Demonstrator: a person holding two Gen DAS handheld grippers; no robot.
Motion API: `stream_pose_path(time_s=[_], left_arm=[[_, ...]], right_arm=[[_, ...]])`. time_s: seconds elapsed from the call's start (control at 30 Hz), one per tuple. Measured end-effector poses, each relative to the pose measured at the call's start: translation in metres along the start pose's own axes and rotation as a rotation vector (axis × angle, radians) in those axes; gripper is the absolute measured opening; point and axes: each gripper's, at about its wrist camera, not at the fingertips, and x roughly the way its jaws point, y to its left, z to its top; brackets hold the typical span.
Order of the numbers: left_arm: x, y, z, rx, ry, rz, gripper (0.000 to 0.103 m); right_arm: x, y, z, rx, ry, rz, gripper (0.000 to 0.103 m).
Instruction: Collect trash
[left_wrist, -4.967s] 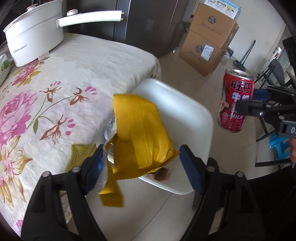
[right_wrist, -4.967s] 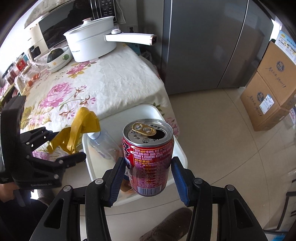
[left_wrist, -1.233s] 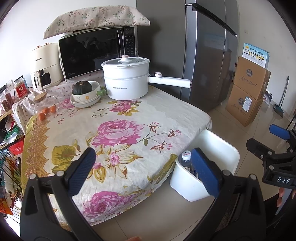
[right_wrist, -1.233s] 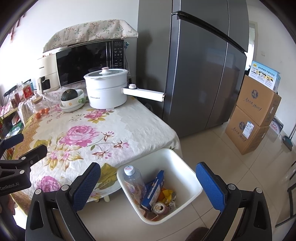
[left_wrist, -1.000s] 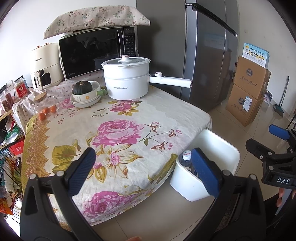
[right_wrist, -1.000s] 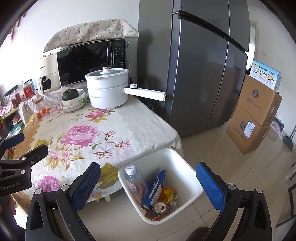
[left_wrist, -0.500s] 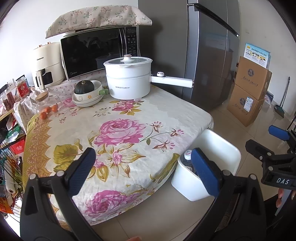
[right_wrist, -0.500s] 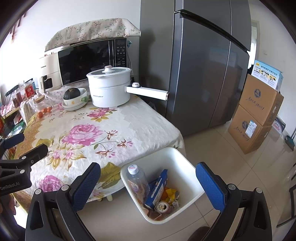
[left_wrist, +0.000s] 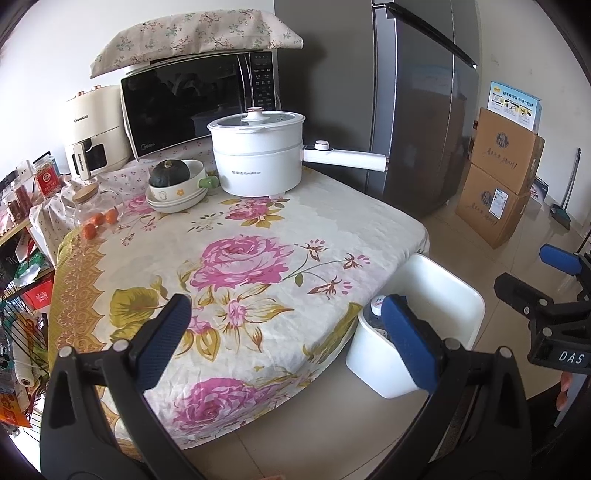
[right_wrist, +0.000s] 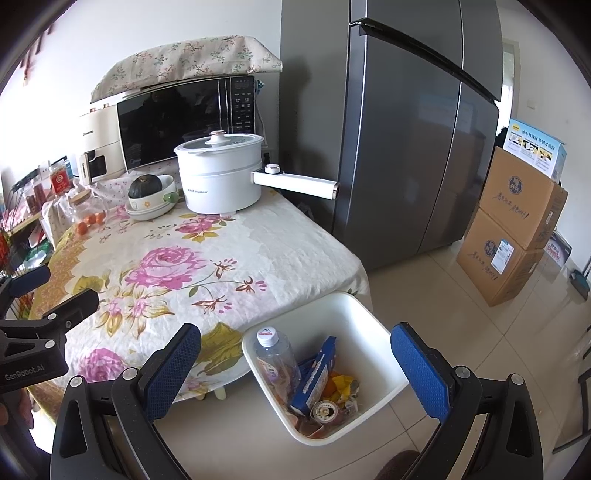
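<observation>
Trash is now gathered in the white plastic bin (right_wrist: 373, 325) beside the floral-clothed table (right_wrist: 177, 266): the red can and yellow wrapper carried earlier are released. Both the left gripper (left_wrist: 288, 332) and right gripper (right_wrist: 295, 354) are held wide, empty. "Royalstar" is printed on the white pot (right_wrist: 218, 173).

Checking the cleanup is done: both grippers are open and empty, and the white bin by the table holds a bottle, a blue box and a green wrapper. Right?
Not quite: the wrapper is yellow, not green, as the right wrist view shows. Both grippers, left and right, are open and empty, and the bin holds the bottle and blue box.
</observation>
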Motion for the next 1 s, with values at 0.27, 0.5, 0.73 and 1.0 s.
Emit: stream_pose_path(time_s=[0.27,0.5,0.73,1.0], left_arm=[[-0.006,0.007,0.001,-0.014,-0.021,-0.013,0.102],[-0.006,0.011,0.001,-0.013,-0.008,-0.015,0.102],[-0.006,0.016,0.000,-0.030,0.005,-0.011,0.102],[-0.007,0.016,0.000,-0.028,0.000,-0.010,0.102]], right_arm=[[0.002,0.002,0.000,0.006,0.012,-0.005,0.103],[0.007,0.007,-0.001,-0.002,0.018,-0.011,0.103],[0.011,0.012,-0.001,-0.012,0.027,-0.010,0.103],[0.014,0.014,-0.001,-0.015,0.033,-0.007,0.103]])
